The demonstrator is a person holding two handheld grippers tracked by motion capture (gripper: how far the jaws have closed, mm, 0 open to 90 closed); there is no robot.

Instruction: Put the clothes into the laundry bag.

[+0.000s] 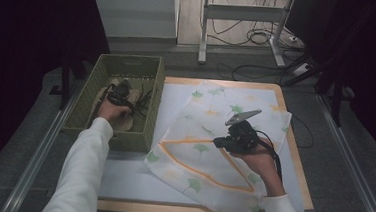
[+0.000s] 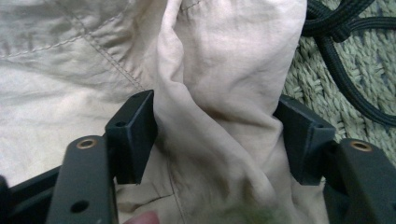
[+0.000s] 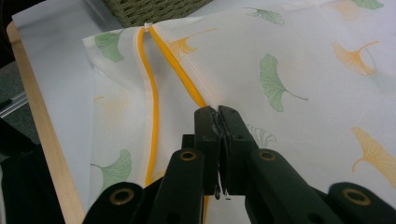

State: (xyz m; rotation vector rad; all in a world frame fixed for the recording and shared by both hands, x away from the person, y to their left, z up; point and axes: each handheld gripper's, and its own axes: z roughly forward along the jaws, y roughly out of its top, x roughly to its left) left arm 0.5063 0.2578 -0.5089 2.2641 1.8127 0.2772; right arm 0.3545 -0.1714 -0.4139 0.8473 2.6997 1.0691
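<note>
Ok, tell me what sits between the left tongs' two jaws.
A bunched fold of beige cloth sits between the jaws of the left tongs, seen in the left gripper view.

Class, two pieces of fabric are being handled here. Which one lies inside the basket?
The plain beige cloth. It lies in the green woven basket, bunched between the left gripper jaws. The other, a leaf-print bag with orange zipper, lies on the table, pinched by the right gripper.
</note>
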